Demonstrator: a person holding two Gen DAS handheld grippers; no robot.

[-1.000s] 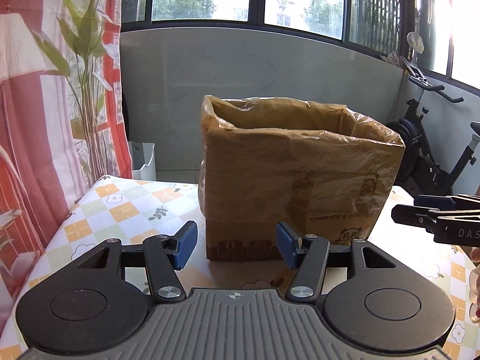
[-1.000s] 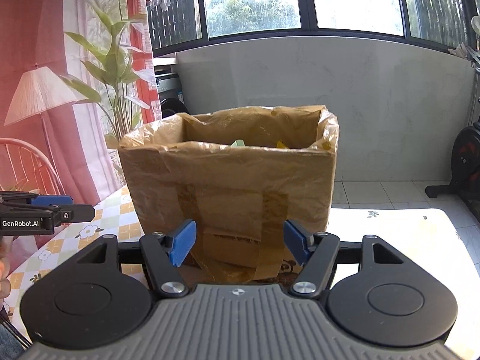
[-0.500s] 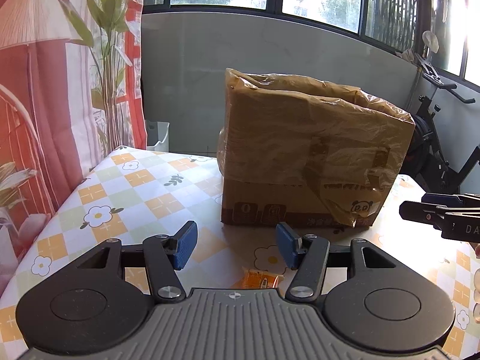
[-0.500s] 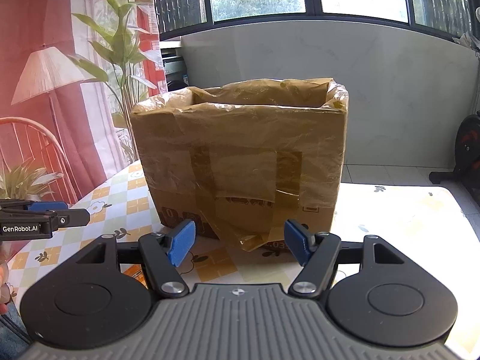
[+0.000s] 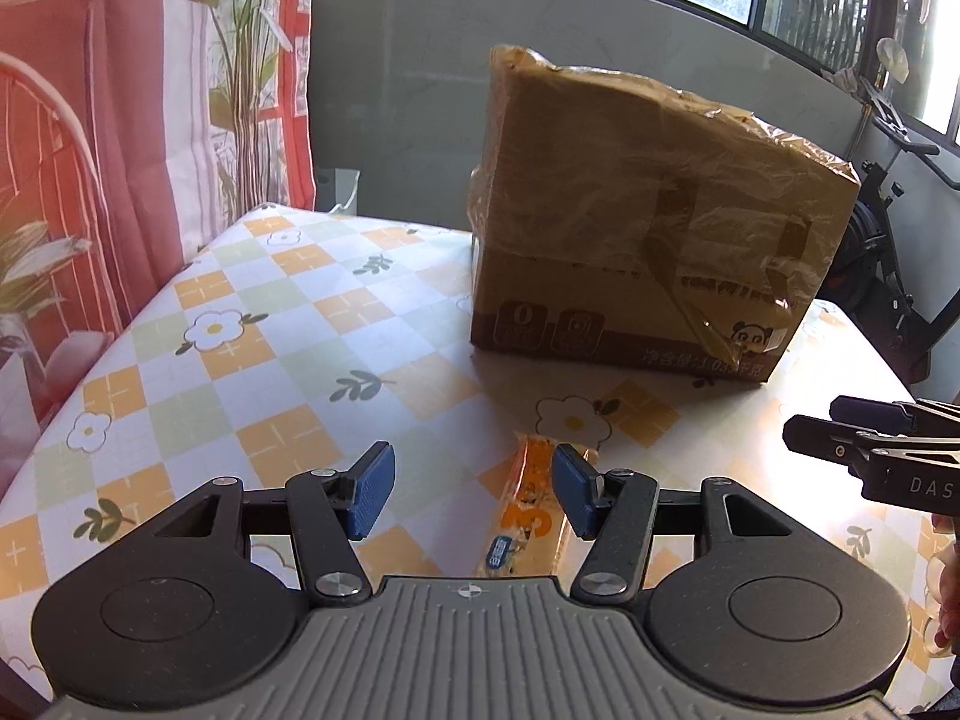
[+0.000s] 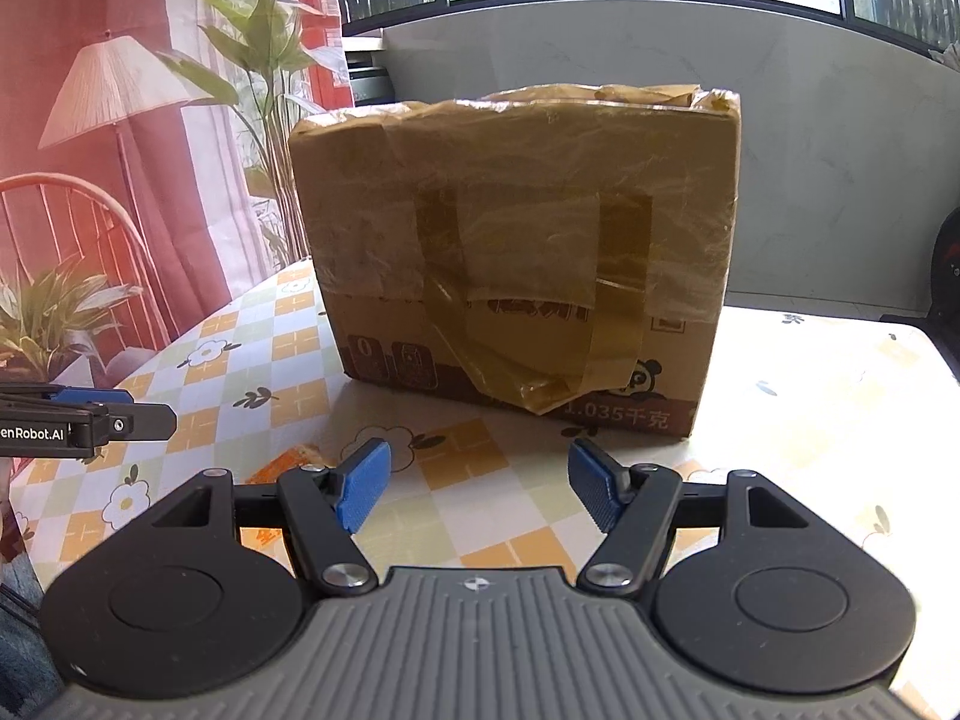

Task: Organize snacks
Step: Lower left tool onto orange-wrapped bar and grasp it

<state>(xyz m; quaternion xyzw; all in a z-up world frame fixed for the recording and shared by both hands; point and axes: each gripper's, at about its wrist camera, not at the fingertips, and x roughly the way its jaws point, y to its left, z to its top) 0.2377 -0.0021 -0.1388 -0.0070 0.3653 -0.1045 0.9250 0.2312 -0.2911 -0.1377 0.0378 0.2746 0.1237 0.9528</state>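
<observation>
A taped brown cardboard box (image 5: 648, 222) stands on the patterned table (image 5: 258, 348); it also shows in the right wrist view (image 6: 522, 240). An orange snack packet (image 5: 531, 516) lies flat on the table in front of the box, just inside my left gripper's right finger. My left gripper (image 5: 474, 495) is open and empty above it. My right gripper (image 6: 480, 489) is open and empty, facing the box. Part of the orange packet (image 6: 282, 468) shows left of its left finger. Each gripper shows at the edge of the other's view.
A red-and-white curtain and tall plant (image 6: 264, 120) stand left of the table. An exercise bike (image 5: 894, 252) stands to the right beyond the table edge. A grey wall and windows are behind the box.
Both grippers have pulled back from the box and dropped lower. The box top is no longer seen from above, and the orange packet has come into view under the left gripper.
</observation>
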